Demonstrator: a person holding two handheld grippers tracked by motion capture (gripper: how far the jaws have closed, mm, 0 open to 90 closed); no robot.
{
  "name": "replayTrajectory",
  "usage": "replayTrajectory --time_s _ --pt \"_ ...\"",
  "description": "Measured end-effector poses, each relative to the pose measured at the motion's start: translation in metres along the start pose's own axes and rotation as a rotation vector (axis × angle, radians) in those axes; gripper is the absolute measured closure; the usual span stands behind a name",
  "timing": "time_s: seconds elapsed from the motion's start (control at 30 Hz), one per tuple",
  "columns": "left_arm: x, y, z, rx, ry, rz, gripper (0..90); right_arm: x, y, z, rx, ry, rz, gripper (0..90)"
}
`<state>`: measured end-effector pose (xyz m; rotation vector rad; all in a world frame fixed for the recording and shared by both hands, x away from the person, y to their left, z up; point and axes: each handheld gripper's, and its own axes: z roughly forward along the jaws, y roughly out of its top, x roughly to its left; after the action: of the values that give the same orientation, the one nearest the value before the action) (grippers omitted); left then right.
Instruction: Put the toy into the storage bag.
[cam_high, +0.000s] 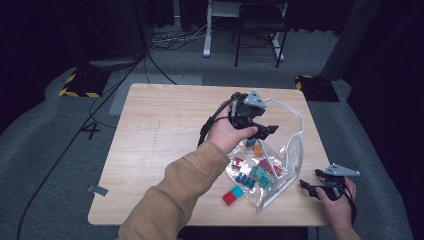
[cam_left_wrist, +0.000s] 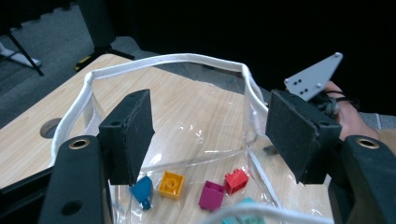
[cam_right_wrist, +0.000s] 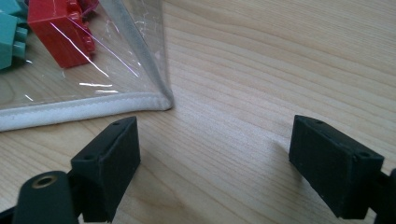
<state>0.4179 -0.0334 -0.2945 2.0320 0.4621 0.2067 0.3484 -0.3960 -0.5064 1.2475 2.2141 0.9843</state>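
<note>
Item: clear plastic pouch (cam_high: 280, 165), white-trimmed rim, on the right part of my tabletop (cam_high: 160, 135); mouth stands open, facing up and away.

Contents: small toy bricks (cam_left_wrist: 196, 189) — blue, orange, magenta, red, teal inside. One red + one teal brick (cam_high: 233, 195) sit outside, just beside the pouch's near edge.

Handling (my est.): pouch is light, thin, floppy; film prob. slippery and creases easily. Bricks are hard, light, not fragile, will slide about if pouch tips. Best hold = the stitched white rim (cam_left_wrist: 163, 60), stiffer than the film; a corner seam as 2nd option.

Left gripper (cam_high: 252, 122): above the pouch mouth, jaws spread partway, nothing between them.

Right gripper (cam_high: 312, 189): low at the pouch's near right corner (cam_right_wrist: 159, 100), jaws spread wide, empty, not touching the trim.
</note>
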Motion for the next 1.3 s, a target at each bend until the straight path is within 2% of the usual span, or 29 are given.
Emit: replayTrajectory --time_s 0.17,0.43,0.6,0.93,1.17,1.3 --pt "-0.009 -0.006 -0.018 -0.013 0.001 0.017 32.6 0.000 0.000 0.000 0.000 0.000 0.000 16.5" --pt "-0.020 -0.022 -0.040 -0.004 0.006 0.034 32.7 0.000 0.000 0.000 0.000 0.000 0.000 16.5" --pt "-0.022 -0.038 -0.048 -0.003 0.008 0.019 32.7 0.000 0.000 0.000 0.000 -0.001 -0.001 16.5" --pt "-0.027 -0.070 -0.054 0.009 -0.002 -0.011 32.9 0.000 0.000 0.000 0.000 0.000 0.000 16.4" --pt "-0.038 -0.097 -0.050 0.044 0.024 0.020 32.8 -0.001 0.001 0.001 0.001 0.005 -0.004 16.3" --pt "-0.041 -0.114 -0.046 0.054 0.015 0.008 32.8 -0.001 0.001 0.001 0.001 0.005 -0.004 16.3"
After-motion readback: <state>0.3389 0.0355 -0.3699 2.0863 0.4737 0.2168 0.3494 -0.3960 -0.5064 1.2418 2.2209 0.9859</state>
